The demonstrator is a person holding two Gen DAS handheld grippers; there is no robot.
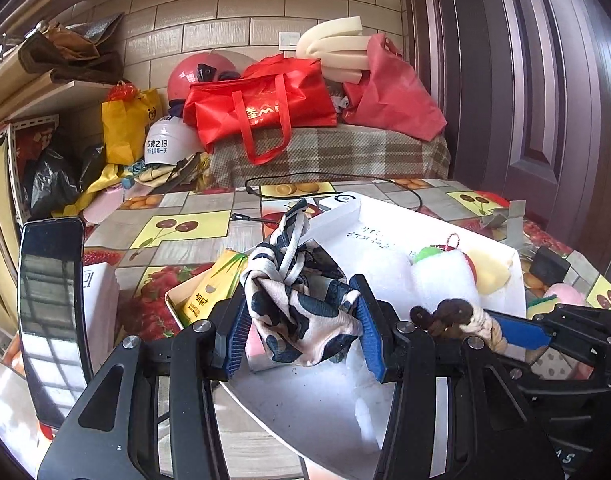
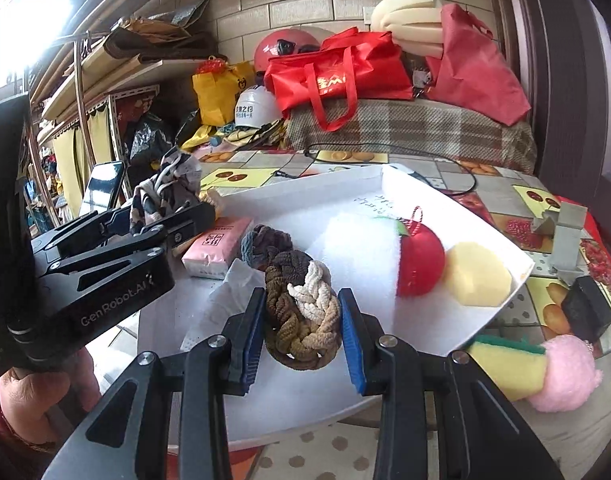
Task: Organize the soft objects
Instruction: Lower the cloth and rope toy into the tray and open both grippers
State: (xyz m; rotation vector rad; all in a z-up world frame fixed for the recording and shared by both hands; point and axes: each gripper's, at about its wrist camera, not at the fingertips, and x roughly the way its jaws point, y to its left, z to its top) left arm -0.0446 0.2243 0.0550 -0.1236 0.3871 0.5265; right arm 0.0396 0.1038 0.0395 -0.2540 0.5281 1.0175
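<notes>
My left gripper (image 1: pixel 301 334) is shut on a crumpled black-and-cream patterned cloth (image 1: pixel 301 304) and holds it above the white tray (image 1: pixel 337 408). It shows at the left of the right wrist view (image 2: pixel 161 216). My right gripper (image 2: pixel 301 334) is shut on a braided brown, tan and white hair tie (image 2: pixel 301 312) over the tray (image 2: pixel 425 328); it also shows in the left wrist view (image 1: pixel 449 314). In the tray lie a white fluffy towel (image 2: pixel 361 248), a red apple-shaped toy (image 2: pixel 421 260) and a pale yellow foam piece (image 2: pixel 477 276).
A pink tissue pack (image 2: pixel 217 246) and a grey scrunchie (image 2: pixel 265 244) lie at the tray's left. A yellow tissue pack (image 1: pixel 215 288) lies there too. A yellow-green sponge (image 2: pixel 505 368), a pink pompom (image 2: pixel 565 372) and a black block (image 2: pixel 585 312) sit on the table at right. A phone (image 1: pixel 49 312) stands at left.
</notes>
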